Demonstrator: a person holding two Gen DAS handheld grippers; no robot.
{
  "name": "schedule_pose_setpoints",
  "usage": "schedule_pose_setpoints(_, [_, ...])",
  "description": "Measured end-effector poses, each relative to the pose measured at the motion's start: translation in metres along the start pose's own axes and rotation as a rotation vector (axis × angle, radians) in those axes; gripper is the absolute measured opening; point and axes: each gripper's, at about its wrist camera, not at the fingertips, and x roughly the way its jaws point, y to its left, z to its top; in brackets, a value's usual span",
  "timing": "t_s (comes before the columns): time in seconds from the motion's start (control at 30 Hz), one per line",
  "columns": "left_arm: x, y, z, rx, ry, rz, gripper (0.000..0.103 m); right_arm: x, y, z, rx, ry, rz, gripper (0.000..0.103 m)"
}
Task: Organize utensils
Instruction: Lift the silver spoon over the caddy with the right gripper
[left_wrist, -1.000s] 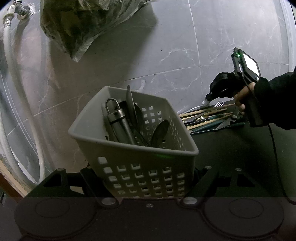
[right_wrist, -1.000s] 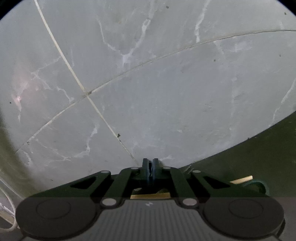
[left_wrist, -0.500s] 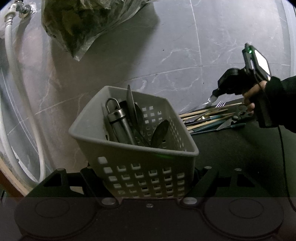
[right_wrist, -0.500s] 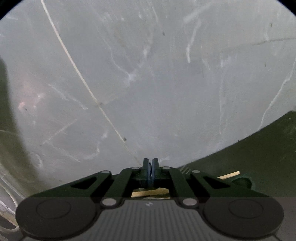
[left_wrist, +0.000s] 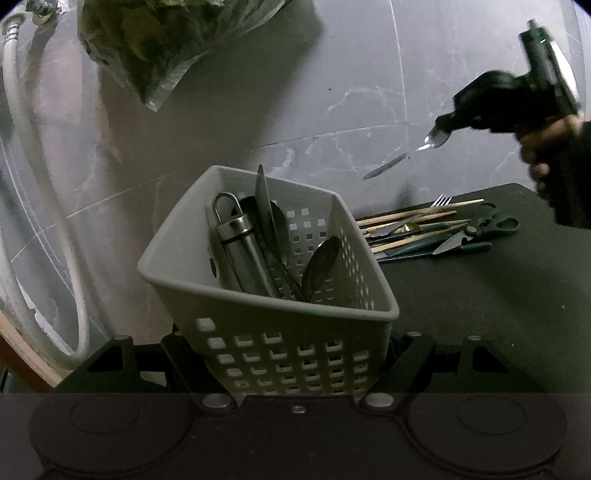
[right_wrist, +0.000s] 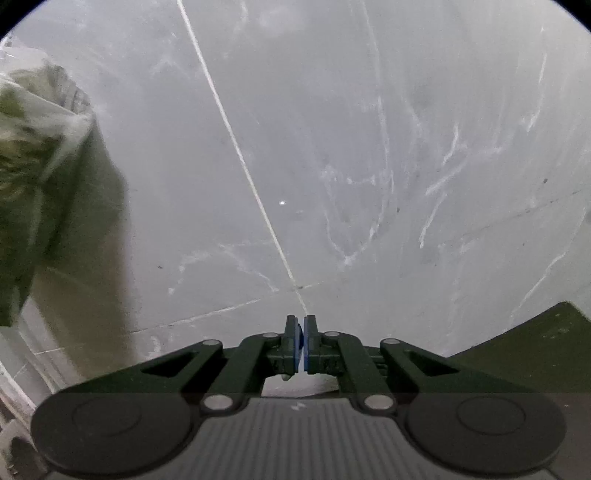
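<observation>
Up at the right, above the dark desk (left_wrist: 480, 295), the right claw (left_wrist: 441, 125) is clamped tight on a spoon (left_wrist: 402, 157) by its bowl, handle slanting down-left in the air. Below it the loose utensils (left_wrist: 424, 229) lie in a heap on the desk: chopsticks, a fork, scissors. Down front, the left claw (left_wrist: 295, 354) has the grey basket (left_wrist: 288, 343) between its jaws, which are closing; metal pieces stand inside it.

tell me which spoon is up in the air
The silver spoon clamped by its bowl in the right gripper; the others sit in the basket.
</observation>
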Motion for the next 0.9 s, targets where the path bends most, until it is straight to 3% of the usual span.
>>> schedule_pose_setpoints(0.37, [0.002,0.007,0.007,0.021,0.026,-0.034,0.079,-0.100,0.037,0.021,-0.079,-0.065,-0.002,0.003])
schedule_pose_setpoints(0.67, [0.005,0.015,0.013,0.032,0.067,-0.064,0.079,-0.139,0.103,0.021,-0.209,-0.086,0.078,0.003])
schedule_pose_setpoints(0.9, [0.005,0.020,0.012,0.041,0.067,-0.081,0.079,-0.151,0.150,0.009,-0.405,-0.092,0.128,0.003])
